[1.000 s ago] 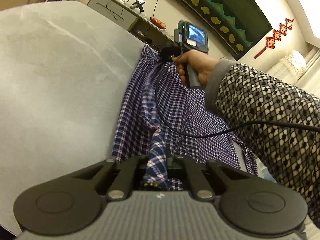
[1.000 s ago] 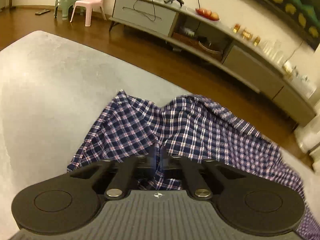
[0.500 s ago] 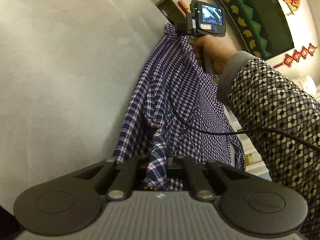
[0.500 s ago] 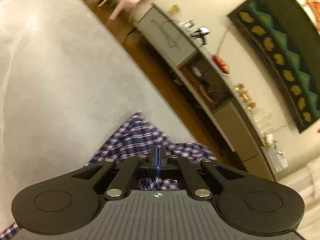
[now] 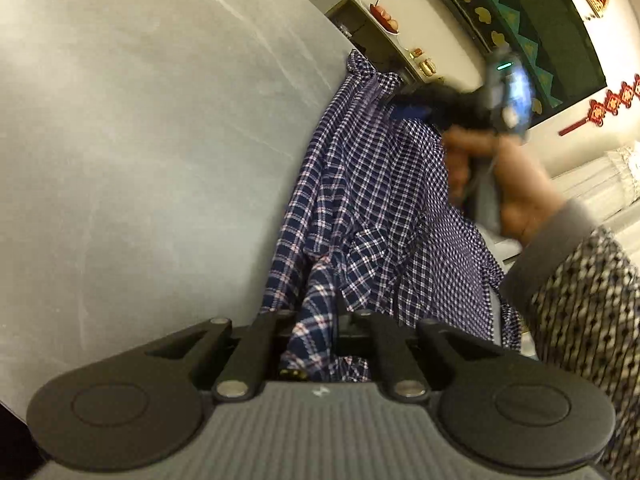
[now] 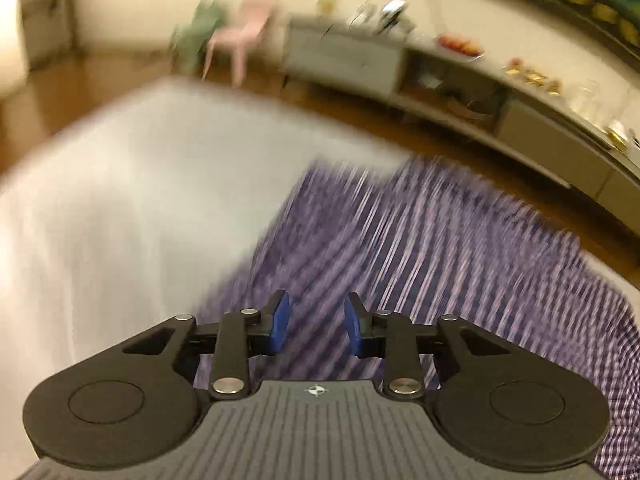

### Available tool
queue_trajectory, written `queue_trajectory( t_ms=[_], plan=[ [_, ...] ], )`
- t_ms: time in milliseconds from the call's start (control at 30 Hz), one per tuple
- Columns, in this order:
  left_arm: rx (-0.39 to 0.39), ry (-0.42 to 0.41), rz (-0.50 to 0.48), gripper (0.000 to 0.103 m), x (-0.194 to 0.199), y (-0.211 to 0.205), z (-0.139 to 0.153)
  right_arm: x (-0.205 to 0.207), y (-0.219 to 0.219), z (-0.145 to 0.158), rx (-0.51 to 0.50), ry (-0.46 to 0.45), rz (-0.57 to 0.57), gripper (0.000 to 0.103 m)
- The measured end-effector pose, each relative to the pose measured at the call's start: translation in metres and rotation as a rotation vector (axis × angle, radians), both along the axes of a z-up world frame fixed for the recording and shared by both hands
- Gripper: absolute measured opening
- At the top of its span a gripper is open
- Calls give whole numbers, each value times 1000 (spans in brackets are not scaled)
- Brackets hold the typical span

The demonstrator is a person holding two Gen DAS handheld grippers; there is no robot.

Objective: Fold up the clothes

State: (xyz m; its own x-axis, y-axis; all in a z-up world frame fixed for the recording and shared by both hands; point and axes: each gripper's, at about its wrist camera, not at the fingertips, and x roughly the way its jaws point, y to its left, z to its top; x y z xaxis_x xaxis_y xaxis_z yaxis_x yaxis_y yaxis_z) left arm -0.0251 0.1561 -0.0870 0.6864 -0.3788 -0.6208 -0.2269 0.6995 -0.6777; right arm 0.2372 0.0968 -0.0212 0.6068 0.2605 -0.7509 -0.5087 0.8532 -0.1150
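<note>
A navy and white checked shirt lies bunched along the far side of the grey table. My left gripper pinches a fold of the shirt's near end; its jaws are easing open slightly while the cloth still sits between them. In the right wrist view the shirt is smeared by motion below my right gripper. Its jaws are opening, blue pads apart, with nothing between them. From the left wrist view the right gripper is a blur over the shirt's far end, held by a hand.
The person's patterned sleeve fills the right side beside the shirt. Past the table's far edge are wood floor, a long grey sideboard with small items, a pink chair and a green chair.
My right gripper has let go of the shirt, its pads have parted, and it has swung quickly back from the cloth's far end. The left gripper keeps its pinch on the fold.
</note>
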Motion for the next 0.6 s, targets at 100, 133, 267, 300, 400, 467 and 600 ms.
queue_trajectory(
  t_ms=[100, 133, 267, 300, 400, 467, 600],
  plan=[
    [47, -50, -53, 12, -4, -9, 14, -7, 2, -12, -33, -67, 30, 31],
    [66, -75, -77, 15, -7, -13, 21, -3, -3, -7, -26, -50, -23, 31],
    [103, -160, -173, 22, -17, -26, 42, -34, -23, 25, 82, -52, -66, 33],
    [106, -154, -174, 22, -18, -27, 42, -47, -27, 32, 109, -53, -44, 33],
    [122, -96, -134, 22, -16, -24, 32, -98, -36, 23, 151, 14, 70, 34],
    [125, -54, -88, 27, -15, -18, 26, -121, -39, 2, 110, 49, 110, 34],
    [115, -32, -86, 32, -25, -18, 26, -140, -49, -24, 24, -7, 87, 39]
  ],
)
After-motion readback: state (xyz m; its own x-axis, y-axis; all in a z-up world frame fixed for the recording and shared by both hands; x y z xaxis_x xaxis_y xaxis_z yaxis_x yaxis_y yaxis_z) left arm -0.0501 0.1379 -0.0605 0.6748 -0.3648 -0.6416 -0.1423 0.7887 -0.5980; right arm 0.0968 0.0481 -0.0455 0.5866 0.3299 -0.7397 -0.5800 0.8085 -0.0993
